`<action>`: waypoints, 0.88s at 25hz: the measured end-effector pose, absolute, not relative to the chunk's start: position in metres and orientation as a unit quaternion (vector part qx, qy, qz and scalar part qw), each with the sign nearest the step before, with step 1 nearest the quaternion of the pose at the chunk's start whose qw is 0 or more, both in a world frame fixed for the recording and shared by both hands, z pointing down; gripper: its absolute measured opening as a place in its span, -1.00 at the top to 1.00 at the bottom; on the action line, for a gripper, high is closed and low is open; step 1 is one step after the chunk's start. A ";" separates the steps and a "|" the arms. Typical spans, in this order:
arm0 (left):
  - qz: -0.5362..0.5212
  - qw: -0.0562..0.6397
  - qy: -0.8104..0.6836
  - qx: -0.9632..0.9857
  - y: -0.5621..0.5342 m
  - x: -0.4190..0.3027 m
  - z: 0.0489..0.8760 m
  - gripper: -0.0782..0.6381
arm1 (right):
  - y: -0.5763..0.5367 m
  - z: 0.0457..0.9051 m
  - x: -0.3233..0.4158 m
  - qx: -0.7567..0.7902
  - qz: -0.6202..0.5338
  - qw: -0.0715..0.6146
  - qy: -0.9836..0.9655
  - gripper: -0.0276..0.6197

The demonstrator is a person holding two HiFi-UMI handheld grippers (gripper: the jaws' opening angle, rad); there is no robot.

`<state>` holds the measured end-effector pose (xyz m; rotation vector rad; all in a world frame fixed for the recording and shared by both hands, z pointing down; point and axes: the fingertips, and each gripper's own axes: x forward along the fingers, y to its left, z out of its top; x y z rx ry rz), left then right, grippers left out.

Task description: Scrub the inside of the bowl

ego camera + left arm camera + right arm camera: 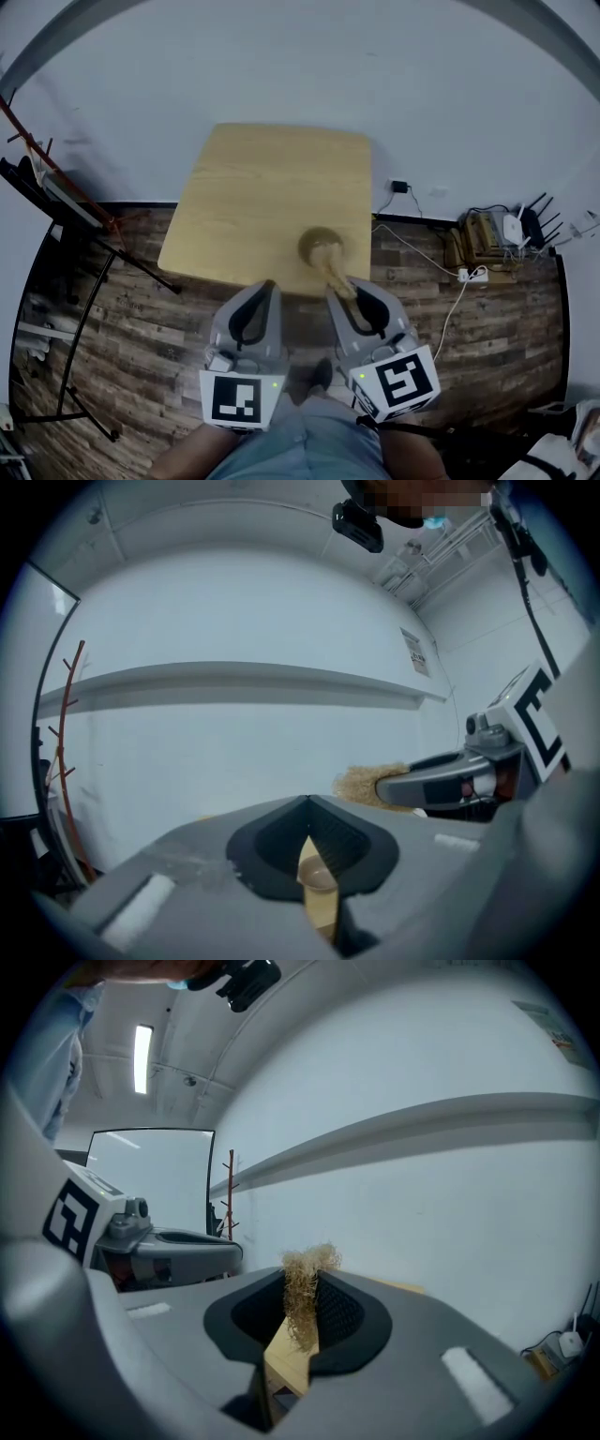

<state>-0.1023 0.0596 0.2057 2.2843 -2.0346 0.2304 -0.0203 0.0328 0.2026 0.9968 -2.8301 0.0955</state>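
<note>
- Near the front edge of the wooden table [262, 187], toward its right side, sits the bowl [317, 244], round and tan, just ahead of both claws
- Closest to it is the right gripper [345, 289], jaws closed tight on a tuft of the fibre scrubber [336, 269]; from the head view the scrubber runs from the jaw tips up to the bowl, though contact with the inside cannot be made out
- To the left of the bowl, the left gripper [269, 286] hangs over the table's near edge, jaw tips together and nothing clamped between them
- Only the left gripper view catches the bowl [319, 877] close up, through the slit below its closed tips, and it shows the scrubber [366, 782] bristling out of the right gripper's front
- Only the right gripper view shows the grip itself: frizzy strands [302, 1293] pinched between the dark pads, with bare wood below and no bowl in sight
</note>
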 end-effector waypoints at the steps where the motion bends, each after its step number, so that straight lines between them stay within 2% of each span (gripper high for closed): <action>1: 0.073 0.037 -0.663 0.745 0.063 -0.108 0.205 0.72 | 0.034 0.202 -0.026 0.334 0.029 0.071 -0.940 0.71; 22: 0.044 0.028 -0.645 0.762 0.073 -0.152 0.197 0.73 | 0.054 0.192 -0.067 0.372 0.004 0.073 -0.925 0.72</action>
